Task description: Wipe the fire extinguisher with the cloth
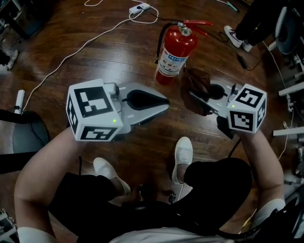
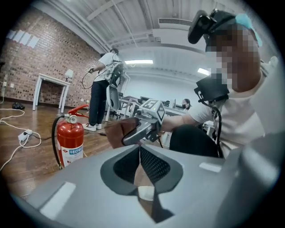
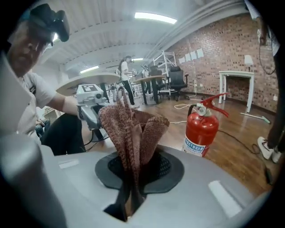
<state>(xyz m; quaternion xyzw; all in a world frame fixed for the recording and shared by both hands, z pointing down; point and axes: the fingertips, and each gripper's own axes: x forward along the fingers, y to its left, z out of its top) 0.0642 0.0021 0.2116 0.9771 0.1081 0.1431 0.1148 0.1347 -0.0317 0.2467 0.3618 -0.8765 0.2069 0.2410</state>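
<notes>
A red fire extinguisher (image 1: pixel 176 52) with a white label and black hose stands upright on the wooden floor; it also shows in the left gripper view (image 2: pixel 70 138) and the right gripper view (image 3: pixel 201 129). My right gripper (image 1: pixel 197 97) is shut on a brown cloth (image 1: pixel 195 88), which bunches up from its jaws (image 3: pixel 133 129) just right of the extinguisher's base. My left gripper (image 1: pixel 164 102) is shut with nothing in it, and hangs left of the cloth, below the extinguisher.
White cables (image 1: pixel 95 38) and a power strip (image 1: pixel 139 7) lie on the floor at the back left. Another person's shoes (image 1: pixel 236 37) stand at the back right, beside chair and desk legs (image 1: pixel 289 90). My own feet (image 1: pixel 183 154) are below the grippers.
</notes>
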